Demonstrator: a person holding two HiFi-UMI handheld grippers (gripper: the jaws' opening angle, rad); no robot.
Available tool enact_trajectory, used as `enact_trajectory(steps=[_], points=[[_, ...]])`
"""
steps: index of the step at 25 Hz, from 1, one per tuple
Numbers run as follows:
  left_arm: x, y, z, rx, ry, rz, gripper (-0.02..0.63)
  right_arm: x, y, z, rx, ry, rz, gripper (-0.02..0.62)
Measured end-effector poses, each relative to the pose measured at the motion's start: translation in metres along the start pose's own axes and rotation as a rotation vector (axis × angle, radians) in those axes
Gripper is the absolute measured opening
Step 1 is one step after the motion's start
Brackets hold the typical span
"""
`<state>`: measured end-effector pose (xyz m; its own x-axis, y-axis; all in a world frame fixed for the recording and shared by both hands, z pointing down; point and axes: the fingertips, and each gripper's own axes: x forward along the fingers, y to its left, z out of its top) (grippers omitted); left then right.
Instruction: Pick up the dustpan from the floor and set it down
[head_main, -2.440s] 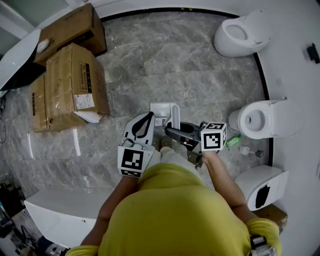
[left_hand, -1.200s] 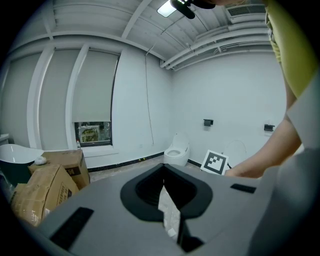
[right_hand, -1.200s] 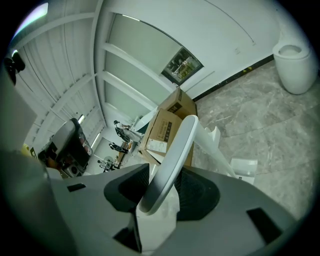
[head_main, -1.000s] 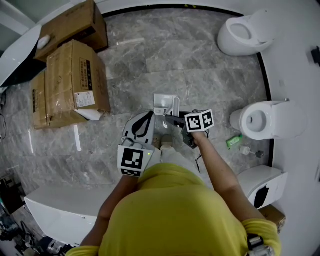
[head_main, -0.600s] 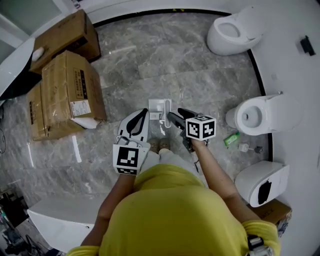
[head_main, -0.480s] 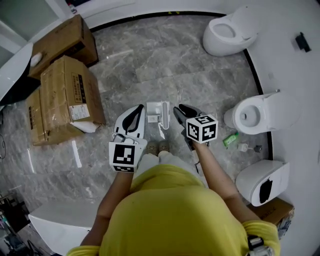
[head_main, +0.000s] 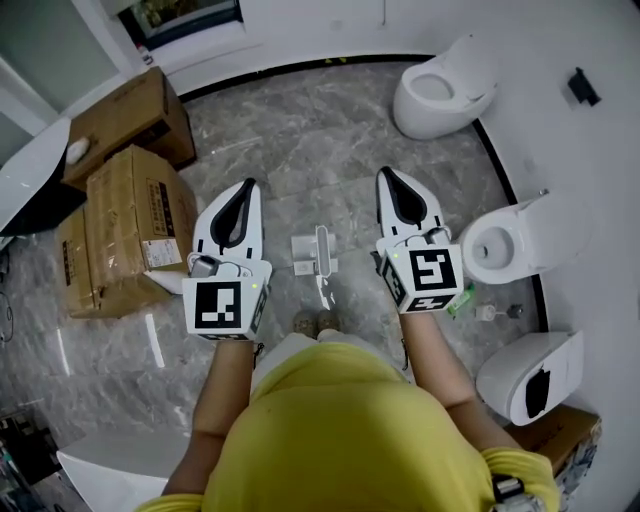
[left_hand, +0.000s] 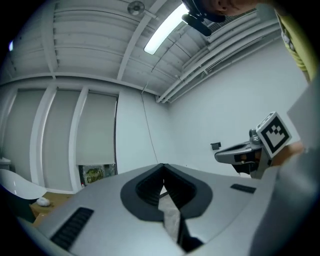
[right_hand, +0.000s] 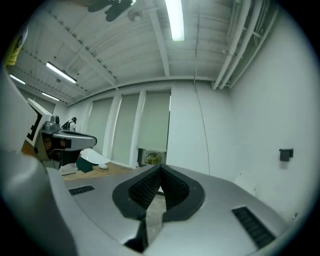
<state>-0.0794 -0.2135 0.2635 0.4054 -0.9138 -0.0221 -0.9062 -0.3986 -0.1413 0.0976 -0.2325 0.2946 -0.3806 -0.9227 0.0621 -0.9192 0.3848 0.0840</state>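
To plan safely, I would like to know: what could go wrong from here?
1. The dustpan sits just ahead of the person's shoes; a step forward could kick it.
2. The left gripper and right gripper are both shut and empty; reaching down like this may push the dustpan away.

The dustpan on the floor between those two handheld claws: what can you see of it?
The dustpan is small and white, plastic by its look, with a long slim handle running toward the person's shoes. It rests on the grey marble floor, between the left gripper and the right gripper as seen from above; neither touches it.
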Motion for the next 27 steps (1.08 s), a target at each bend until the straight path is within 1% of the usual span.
enact_trajectory(steps=[4, 8, 12, 20, 27], points=[[-0.006, -0.005, 0.018, 0.011, -0.004, 0.005, -0.002, -0.017, 0.002, 0.04, -0.049, -0.112, -0.032, 0.011], [-0.008, -0.009, 0.024, 0.016, -0.014, 0.018, -0.002, -0.026, 0.003, 0.053, -0.069, -0.15, -0.038, 0.011], [-0.01, -0.014, 0.028, 0.011, 0.002, 0.018, -0.002, -0.033, 0.003, 0.053, -0.054, -0.144, -0.037, 0.011], [-0.014, -0.026, 0.033, 0.014, -0.016, 0.016, -0.002, -0.044, -0.002, 0.043, -0.032, -0.109, -0.049, 0.011], [-0.028, -0.047, 0.02, 0.009, 0.005, 0.013, -0.002, -0.061, -0.004, 0.023, -0.032, -0.111, -0.013, 0.011]])
